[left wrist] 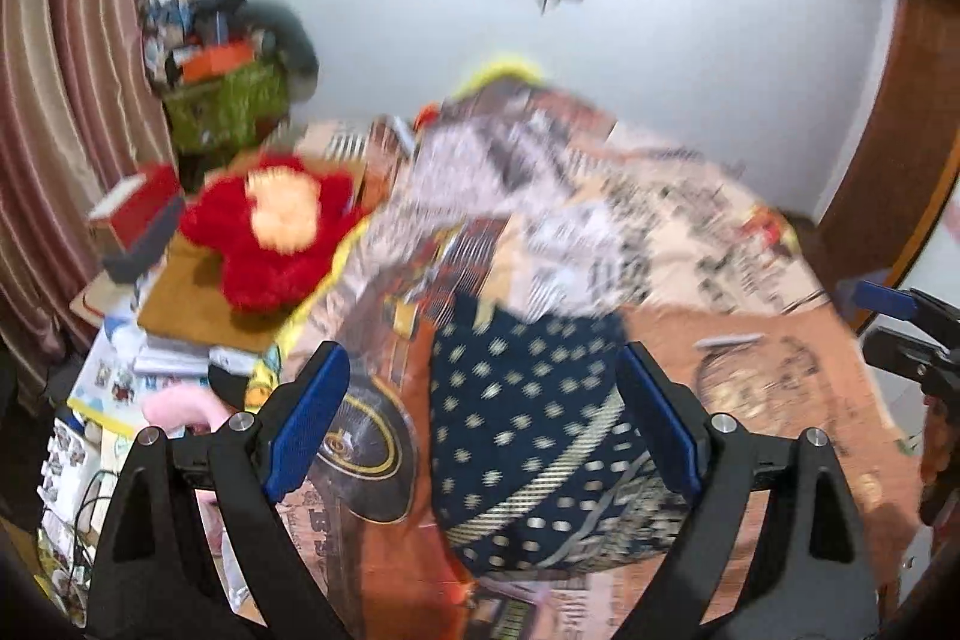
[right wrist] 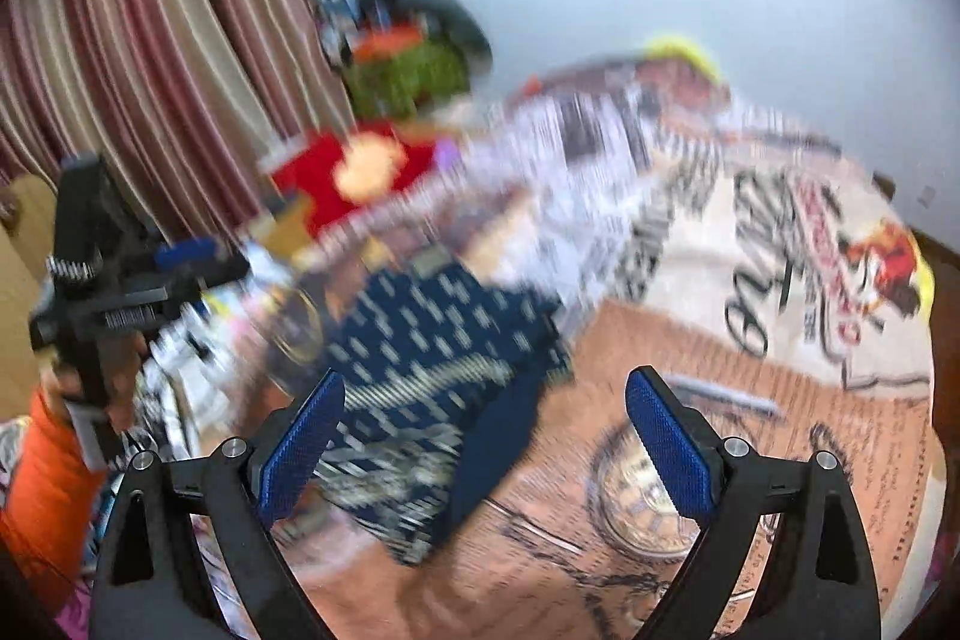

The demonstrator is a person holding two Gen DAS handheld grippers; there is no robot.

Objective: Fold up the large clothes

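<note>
A navy garment with pale dots and striped gold bands (left wrist: 534,436) lies folded on the printed bedspread (left wrist: 750,400). My left gripper (left wrist: 483,418) is open above it, its blue pads either side of the cloth, holding nothing. My right gripper (right wrist: 486,436) is open and empty, with the same garment (right wrist: 432,358) under its left pad. The right gripper also shows at the right edge of the left wrist view (left wrist: 906,328), and the left gripper at the left of the right wrist view (right wrist: 138,274). Both views are blurred.
A crumpled grey-white patterned cloth (left wrist: 510,184) lies further back on the bed. A red plush toy (left wrist: 270,226), boxes and books crowd the left side. A green basket of clutter (left wrist: 222,94) stands by the striped curtain (left wrist: 66,100). A pen-like object (right wrist: 720,397) lies on the bedspread.
</note>
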